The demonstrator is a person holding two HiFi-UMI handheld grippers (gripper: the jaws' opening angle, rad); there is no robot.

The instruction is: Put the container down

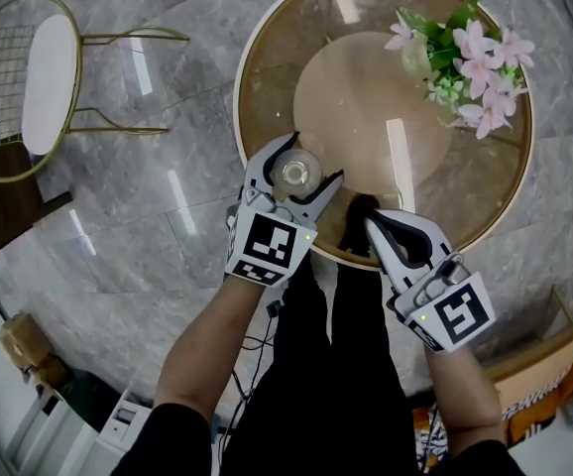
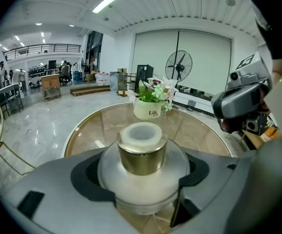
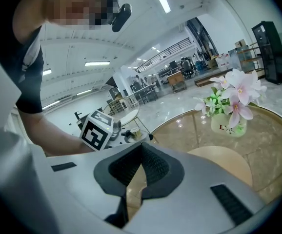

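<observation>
Our left gripper [image 1: 314, 159] clasps the container [image 2: 142, 152] around its frosted belly, at the table's [image 1: 296, 28] 8 o'clock side. It looks like slick, breakable glass, so we judge that low grip soundest. Our right gripper [image 1: 374, 228] is closed and empty.

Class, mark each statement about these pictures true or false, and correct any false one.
1. The left gripper is shut on the container. True.
2. The right gripper holds a flower. False: its jaws are together, nothing between them.
3. The flower pot stands on the round table. True.
4. The chair stands right of the table. False: it stands left of it.
5. The container lies on the floor. False: the left gripper holds it over the table.
</observation>
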